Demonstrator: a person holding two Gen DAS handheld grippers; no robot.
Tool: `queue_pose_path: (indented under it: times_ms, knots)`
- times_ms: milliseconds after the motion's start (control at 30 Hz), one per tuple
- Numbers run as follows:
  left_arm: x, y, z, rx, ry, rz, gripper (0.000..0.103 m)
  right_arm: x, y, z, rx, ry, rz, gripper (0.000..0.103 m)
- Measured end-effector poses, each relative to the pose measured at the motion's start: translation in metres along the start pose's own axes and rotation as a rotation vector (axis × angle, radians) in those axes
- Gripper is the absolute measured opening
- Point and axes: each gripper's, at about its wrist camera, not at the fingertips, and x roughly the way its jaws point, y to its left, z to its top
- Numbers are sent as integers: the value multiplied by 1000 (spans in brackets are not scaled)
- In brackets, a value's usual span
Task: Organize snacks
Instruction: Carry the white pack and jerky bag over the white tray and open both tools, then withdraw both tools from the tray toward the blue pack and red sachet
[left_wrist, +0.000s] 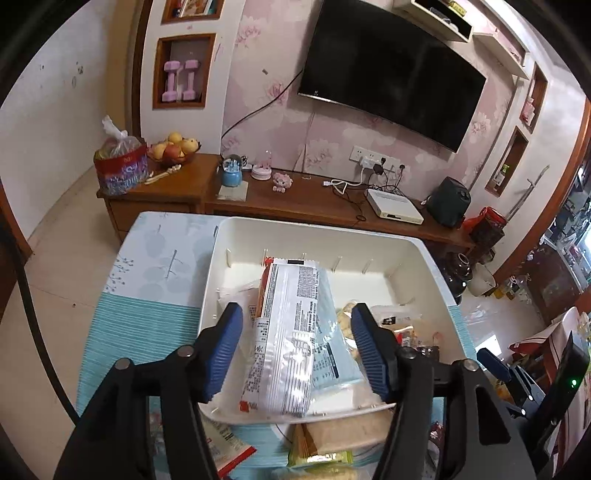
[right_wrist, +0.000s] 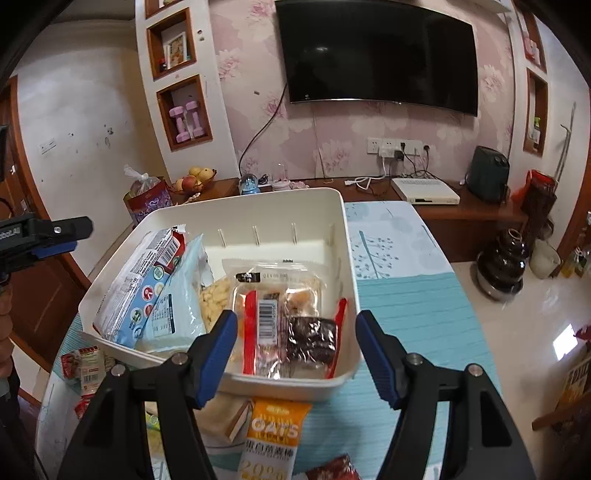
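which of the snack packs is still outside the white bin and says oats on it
The orange and white bar wrapper lying on the tablecloth just in front of the white bin. It alone shows OATS in big letters; the other packs outside the bin are red.

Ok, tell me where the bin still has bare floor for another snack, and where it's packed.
Bare floor remains along the far wall of the white bin, behind the clear tray pack, and toward its far right corner. The left side is packed with the tall white packet and pale blue bag; the near right corner holds the dark wrapped snack.
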Motion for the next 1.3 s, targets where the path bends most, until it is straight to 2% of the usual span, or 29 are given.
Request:
queue_pose_path:
  times_ms: [100,367,533,600,767,1000,1300]
  knots:
    - [-19,-2,-3,2,-10,8,68,-10,-5,-1,27,-3,-4,67]
    - [-65,-8,-18,18,1,8,70,-44,-20,-4,134,4,3,69]
    - [-93,-9,-36,23,15,16,70,-66,-27,-8,188,3,1,73]
    - [-101,-7,-44,14,21,19,74,-70,-30,-10,214,8,-4,76]
    - [-116,2,-64,-8,51,21,74,-84,-43,-17,295,46,-26,78]
    - [-126,17,-102,-40,124,44,74,-89,-56,-35,394,143,-85,78]
    - [-106,49,-153,-152,289,87,74,-86,-61,-67,429,230,-75,78]
